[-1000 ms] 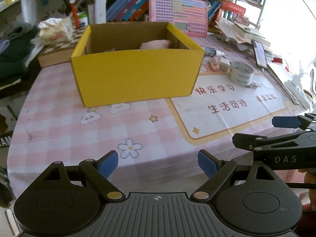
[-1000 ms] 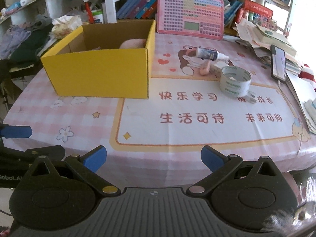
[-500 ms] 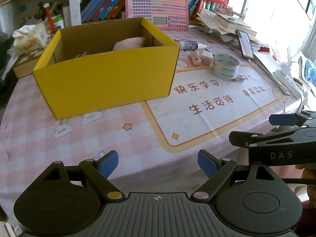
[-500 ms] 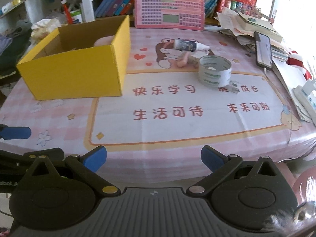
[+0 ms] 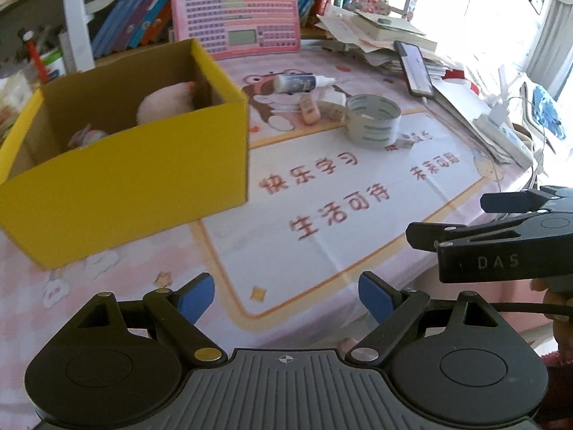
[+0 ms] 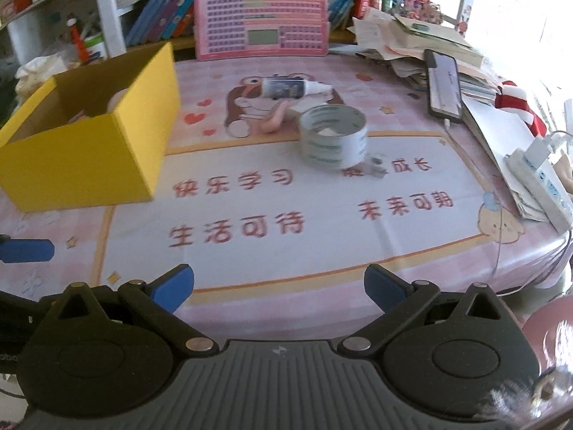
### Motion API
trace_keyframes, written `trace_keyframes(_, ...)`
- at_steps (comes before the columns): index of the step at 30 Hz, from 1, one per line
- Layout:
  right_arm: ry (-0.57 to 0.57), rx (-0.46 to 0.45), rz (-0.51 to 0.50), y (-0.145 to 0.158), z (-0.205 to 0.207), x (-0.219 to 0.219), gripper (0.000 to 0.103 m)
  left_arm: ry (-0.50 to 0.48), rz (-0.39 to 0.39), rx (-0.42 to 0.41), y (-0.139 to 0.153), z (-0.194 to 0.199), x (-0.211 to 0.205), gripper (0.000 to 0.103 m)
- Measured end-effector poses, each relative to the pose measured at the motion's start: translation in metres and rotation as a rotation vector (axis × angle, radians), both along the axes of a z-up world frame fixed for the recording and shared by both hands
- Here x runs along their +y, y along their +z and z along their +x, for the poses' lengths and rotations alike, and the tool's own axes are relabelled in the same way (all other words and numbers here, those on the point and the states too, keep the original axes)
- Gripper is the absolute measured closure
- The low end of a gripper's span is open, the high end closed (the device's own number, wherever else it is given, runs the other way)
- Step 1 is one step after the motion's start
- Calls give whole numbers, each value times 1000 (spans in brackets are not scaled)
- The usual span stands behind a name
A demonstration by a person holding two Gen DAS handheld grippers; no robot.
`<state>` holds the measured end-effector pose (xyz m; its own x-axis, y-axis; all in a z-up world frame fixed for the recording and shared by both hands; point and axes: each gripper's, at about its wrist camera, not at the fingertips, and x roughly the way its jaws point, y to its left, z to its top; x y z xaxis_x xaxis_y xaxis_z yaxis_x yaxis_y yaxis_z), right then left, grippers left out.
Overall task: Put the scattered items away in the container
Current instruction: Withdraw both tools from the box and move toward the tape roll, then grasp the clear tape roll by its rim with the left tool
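Table (image 6: pixel 412 251), covered with a pink checked cloth and a printed mat bearing red characters. Yellow cardboard box (image 5: pixel 136 175), open-topped, standing on the left part of the table; inside, a pale pink soft item (image 5: pixel 164 105) against the far wall and a smaller pinkish item (image 5: pixel 87 136) beside it, too blurred to name. Pink keyboard-style learning toy (image 6: pixel 260 18), propped upright at the back edge in front of shelved books. Left gripper (image 5: pixel 286 295), fingers spread wide, empty, held above the near table edge facing the box and mat. Right gripper (image 6: pixel 279 286), fingers likewise spread, empty, held above the near edge facing the loose items. Roll of tape (image 6: pixel 333 138), lying flat on the mat, well right of the box. Small white-capped bottle (image 6: pixel 292 87), lying on its side just behind the roll. Small pink eraser-like piece (image 5: pixel 308 107), just beside the roll, between it and the bottle. Dark phone (image 6: pixel 444 86), resting on the paper stack at right.
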<state>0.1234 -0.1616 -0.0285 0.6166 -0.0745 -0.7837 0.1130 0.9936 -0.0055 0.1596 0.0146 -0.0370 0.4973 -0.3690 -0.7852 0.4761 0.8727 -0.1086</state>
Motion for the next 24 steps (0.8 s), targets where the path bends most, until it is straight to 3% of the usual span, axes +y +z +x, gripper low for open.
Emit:
trace_keyframes(10,-3,-13,5,2,29,-59,3,-32,-18,-15,1,30,-61,13)
trace_keyframes(17,21,-17,17,1,58,-103,19,-38,-15,-16,2,54,-105,13)
trace_keyframes(24,71,-6,38,-6,88,-140,23,2,-2,-24,4,82,-143,14)
